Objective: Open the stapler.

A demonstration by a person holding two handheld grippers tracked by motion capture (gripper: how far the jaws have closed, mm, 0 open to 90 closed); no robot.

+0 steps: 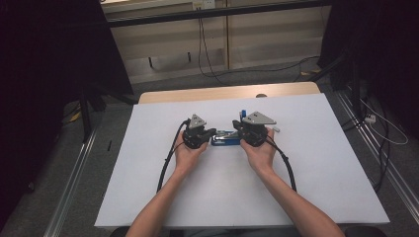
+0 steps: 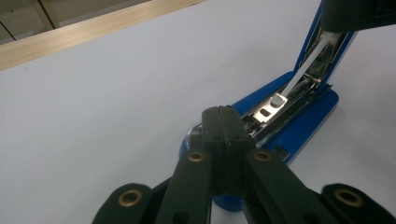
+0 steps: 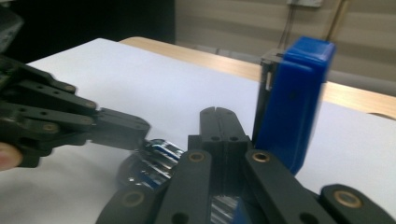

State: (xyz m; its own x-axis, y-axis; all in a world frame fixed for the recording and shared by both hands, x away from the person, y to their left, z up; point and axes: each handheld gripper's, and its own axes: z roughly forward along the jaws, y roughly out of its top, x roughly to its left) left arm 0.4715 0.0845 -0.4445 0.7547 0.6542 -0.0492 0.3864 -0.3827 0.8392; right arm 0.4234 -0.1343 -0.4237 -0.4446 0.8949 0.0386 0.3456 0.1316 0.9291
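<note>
Near the table's (image 1: pixel 148 148) far edge, the closed left gripper (image 2: pixel 222 112) pinned the blue stapler's (image 2: pixel 299 126) base; the closed right gripper (image 3: pixel 218 112) should have steadied the raised lid gently.

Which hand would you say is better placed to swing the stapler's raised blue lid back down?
Probably the right. The right gripper, jaws shut, sits beside the upright lid of the blue stapler. The left gripper, also shut, rests at the base's front end, suited to steadying it.
</note>
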